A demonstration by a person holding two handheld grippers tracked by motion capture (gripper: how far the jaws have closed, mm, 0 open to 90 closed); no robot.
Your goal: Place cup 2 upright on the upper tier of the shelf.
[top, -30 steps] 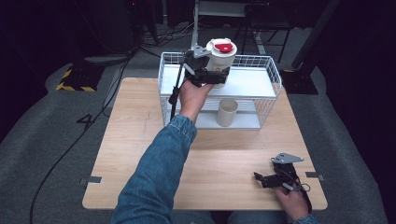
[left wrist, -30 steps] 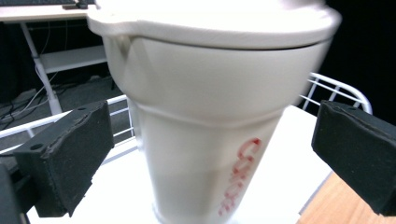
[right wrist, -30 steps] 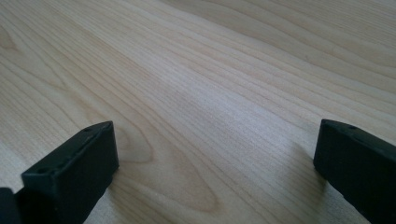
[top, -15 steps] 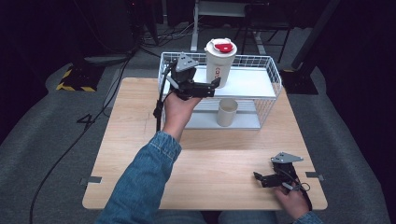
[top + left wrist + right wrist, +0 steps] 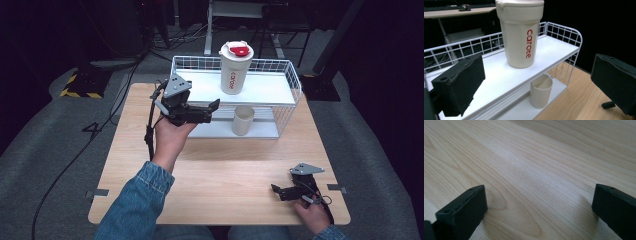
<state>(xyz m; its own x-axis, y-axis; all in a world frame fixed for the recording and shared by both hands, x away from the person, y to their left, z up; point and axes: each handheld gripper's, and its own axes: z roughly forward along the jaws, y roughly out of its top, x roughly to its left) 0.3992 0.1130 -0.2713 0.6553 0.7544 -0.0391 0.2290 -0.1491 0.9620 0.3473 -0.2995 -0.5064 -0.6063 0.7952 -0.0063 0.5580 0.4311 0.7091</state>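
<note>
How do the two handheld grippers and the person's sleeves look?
Both the left gripper and the right gripper are black, each topped by a grey three-cornered plate. Their jaws end in blocky black pads. A black cable trails from the left one. The sleeves are blue denim.

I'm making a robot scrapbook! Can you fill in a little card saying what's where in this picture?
tall cup: white lidded tumbler, red lettering, upright on the top shelf
small cup: beige cup, open, on the lower shelf
rack: white wire shelf rack on the wooden table
left claw: open, empty, near the rack
right claw: open, resting on the table
</note>
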